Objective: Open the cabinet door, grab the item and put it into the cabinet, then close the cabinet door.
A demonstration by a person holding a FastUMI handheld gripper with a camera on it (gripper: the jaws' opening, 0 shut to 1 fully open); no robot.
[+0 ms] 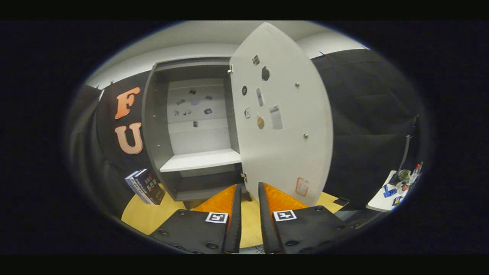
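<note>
A grey cabinet (156,126) stands on the wooden table just beyond my fingers. Its door (282,126) is swung wide open to the right, with stickers and two screw heads on the inner face. Inside, a white shelf (200,159) sits bare, and small stickers dot the back panel. A dark blue box (145,186) leans on the table against the cabinet's left side. My gripper (249,188) points at the cabinet's bottom hinge, its fingers slightly apart with nothing between them.
The wooden table (153,214) extends left and right below the cabinet. A white side table (382,200) at the right carries bottles and small items. Black cloth hangs behind the cabinet.
</note>
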